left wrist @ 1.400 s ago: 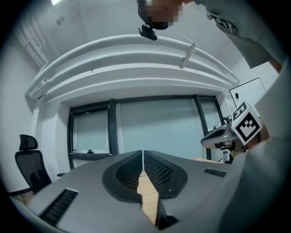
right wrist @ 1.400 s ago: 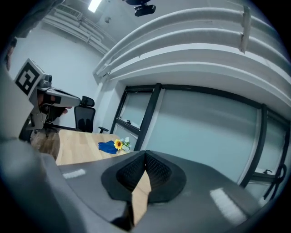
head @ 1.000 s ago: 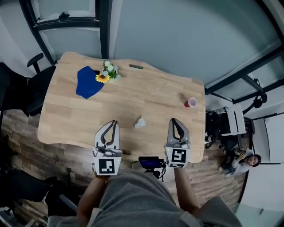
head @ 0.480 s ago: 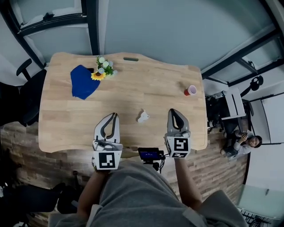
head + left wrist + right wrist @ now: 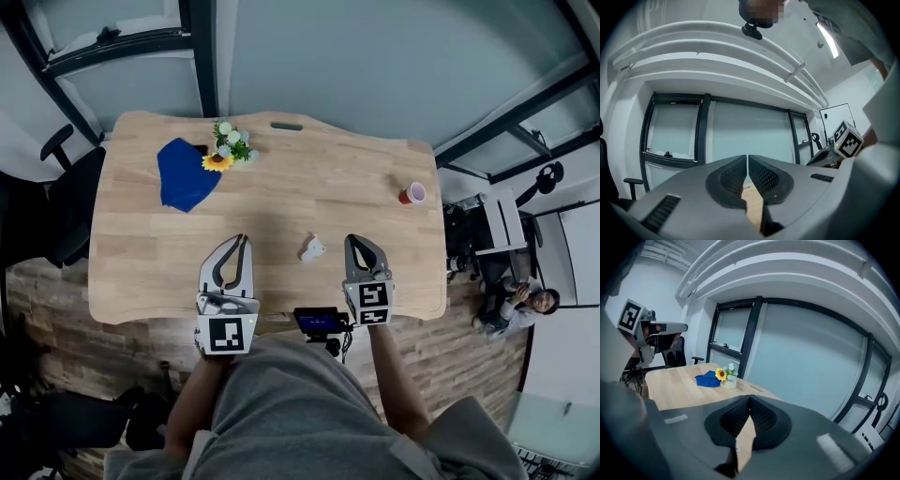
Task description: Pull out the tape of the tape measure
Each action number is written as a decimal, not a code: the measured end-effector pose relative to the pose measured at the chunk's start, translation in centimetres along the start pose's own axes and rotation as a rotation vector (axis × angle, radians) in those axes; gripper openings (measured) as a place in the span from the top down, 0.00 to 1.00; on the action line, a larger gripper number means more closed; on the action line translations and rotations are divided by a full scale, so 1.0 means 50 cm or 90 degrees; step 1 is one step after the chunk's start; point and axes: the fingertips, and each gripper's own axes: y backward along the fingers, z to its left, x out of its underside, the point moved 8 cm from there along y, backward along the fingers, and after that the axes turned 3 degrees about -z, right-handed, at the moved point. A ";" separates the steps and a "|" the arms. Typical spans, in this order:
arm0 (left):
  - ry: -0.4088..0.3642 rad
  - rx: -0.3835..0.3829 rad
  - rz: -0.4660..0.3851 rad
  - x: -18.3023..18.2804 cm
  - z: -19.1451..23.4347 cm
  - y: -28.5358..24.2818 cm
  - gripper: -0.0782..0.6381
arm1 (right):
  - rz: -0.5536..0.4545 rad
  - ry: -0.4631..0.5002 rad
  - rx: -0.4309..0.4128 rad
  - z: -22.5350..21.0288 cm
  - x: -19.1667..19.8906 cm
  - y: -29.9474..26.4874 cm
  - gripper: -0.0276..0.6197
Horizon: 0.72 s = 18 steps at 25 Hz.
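White and small, the tape measure [image 5: 313, 248] lies on the desk [image 5: 309, 178] between the left gripper [image 5: 240, 242] and right gripper [image 5: 357, 241], both closed and empty. If a gripper arrives closed, it may knock it away.

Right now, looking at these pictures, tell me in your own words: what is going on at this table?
A person holds a tool in each hand over the near edge of a wooden table. The left tool and right tool are both shut and empty. A small white object, probably the tape measure, lies untouched on the table between them, nearer the right tool.
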 end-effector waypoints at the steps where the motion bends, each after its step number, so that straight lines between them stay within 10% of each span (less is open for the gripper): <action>1: 0.001 -0.001 0.001 0.002 0.003 0.000 0.86 | 0.013 0.000 -0.006 0.004 0.010 -0.006 0.94; 18: 0.013 -0.010 0.003 0.014 0.023 -0.004 0.86 | 0.144 -0.022 -0.057 0.038 0.133 -0.091 0.94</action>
